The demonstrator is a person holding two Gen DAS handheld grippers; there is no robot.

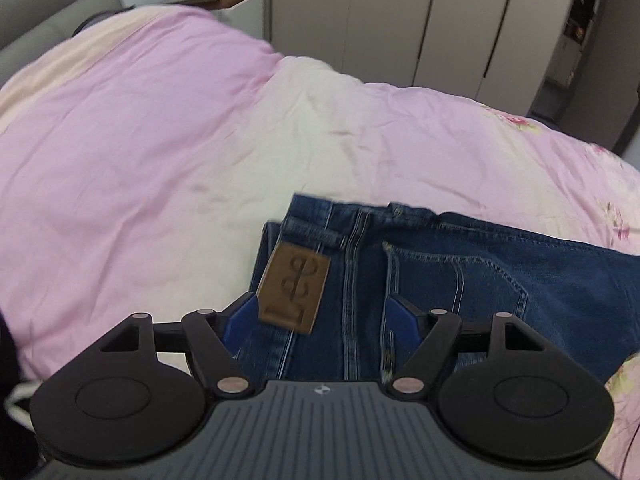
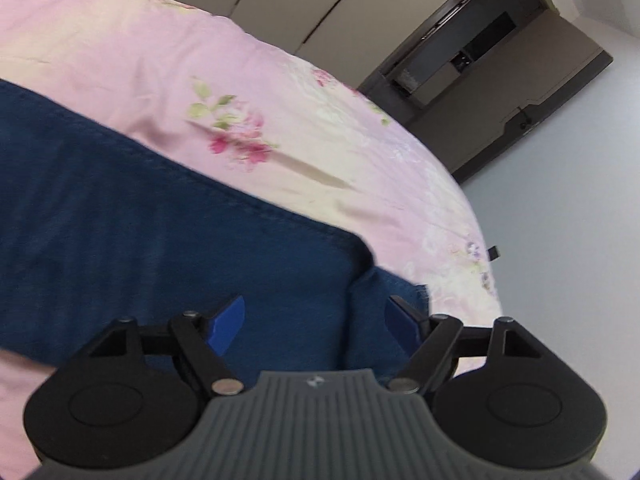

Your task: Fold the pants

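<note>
Pants — dark blue denim jeans, lying flat on a bed under a pink and cream quilt with floral print. In the left wrist view the waistband end sits at the left, the long axis running from there toward the right edge of the picture. A brown leather patch, tilted, sits just below the waistband; a belt loop, pale topstitching along the centre seam and a back pocket outline show beside it. The cloth appears doubled over, with a second layer edge showing at the left.

Right wrist view: leg portion crosses from the left edge down to the lower centre; a stitched edge runs diagonally, and a corner of the cloth ends in a small lifted fold near the quilt's edge.

Left gripper — jaws spread wide, hanging above the waistband area, blue pads either side of the patch and seam; nothing pinched.

Right gripper — jaws spread wide over the leg end, pads clear of the denim as far as shown.

Background: pale wardrobe doors, grey floor.
</note>
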